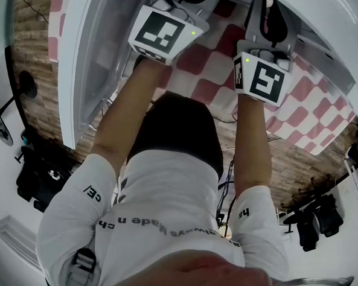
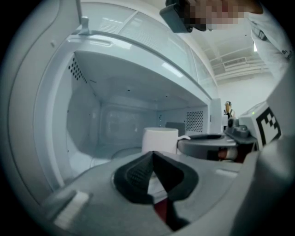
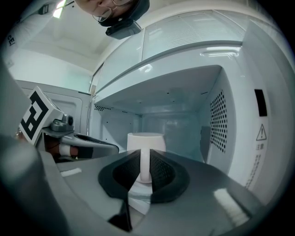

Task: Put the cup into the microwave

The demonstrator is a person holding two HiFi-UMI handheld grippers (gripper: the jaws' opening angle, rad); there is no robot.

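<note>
A white cup (image 3: 145, 139) is in front of the open microwave's cavity (image 3: 184, 122), and I cannot tell whether it rests on anything. My right gripper (image 3: 144, 167) is shut on the cup's handle, which stands upright between the two dark pads. In the left gripper view the same cup (image 2: 160, 139) shows just beyond my left gripper (image 2: 153, 159), whose jaws are shut with nothing between them. The right gripper's body (image 2: 216, 146) lies close to the right of the cup. In the head view only the two marker cubes (image 1: 164, 33) (image 1: 263, 78) show; the cup is hidden.
The microwave door (image 1: 81, 61) is swung open at the left. The perforated right wall (image 3: 219, 122) and the front frame with a warning label (image 3: 260, 133) are near the right gripper. A round turntable (image 2: 122, 152) lies on the cavity floor. The microwave stands on a red-checked cloth (image 1: 314, 111).
</note>
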